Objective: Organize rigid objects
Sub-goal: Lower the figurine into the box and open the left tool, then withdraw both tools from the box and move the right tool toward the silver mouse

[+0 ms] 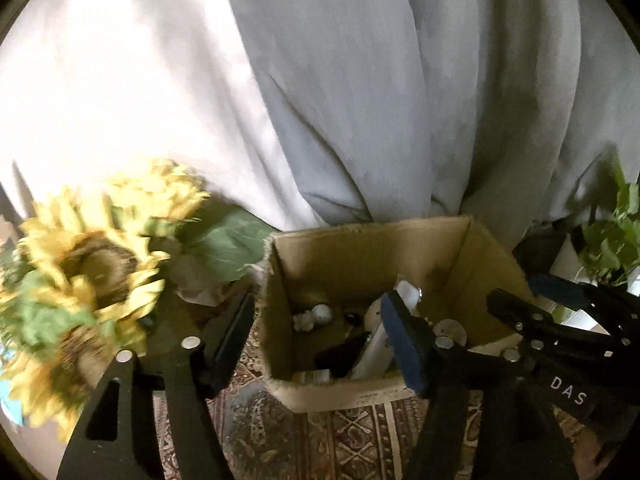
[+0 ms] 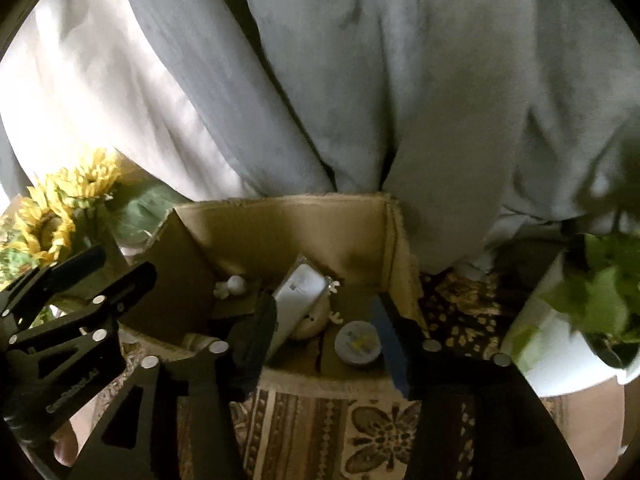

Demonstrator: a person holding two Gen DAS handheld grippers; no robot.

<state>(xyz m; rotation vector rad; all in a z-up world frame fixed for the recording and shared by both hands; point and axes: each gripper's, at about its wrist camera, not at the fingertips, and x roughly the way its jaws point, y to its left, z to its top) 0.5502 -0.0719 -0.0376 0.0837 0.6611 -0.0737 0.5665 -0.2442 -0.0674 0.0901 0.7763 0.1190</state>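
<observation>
Left gripper (image 1: 320, 340) — pointing forward and downward, jaws standing apart, nothing pressing between the pads. Right gripper (image 2: 328, 340) — angling downward just beside it on its right, jaws likewise parted and gripping nothing

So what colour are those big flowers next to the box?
Yellow petals with brown centres on the sunflowers, sharpest in the right wrist view.

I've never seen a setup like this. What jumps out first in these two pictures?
First, the open brown cardboard box in the middle, on a patterned rug, with small white items inside. To its left, bright yellow artificial sunflowers; to its right, a leafy green plant in a white pot. Pale grey draped curtains fill the background, and both black claws, left claw and right claw, hang open over the box, holding nothing.
</observation>
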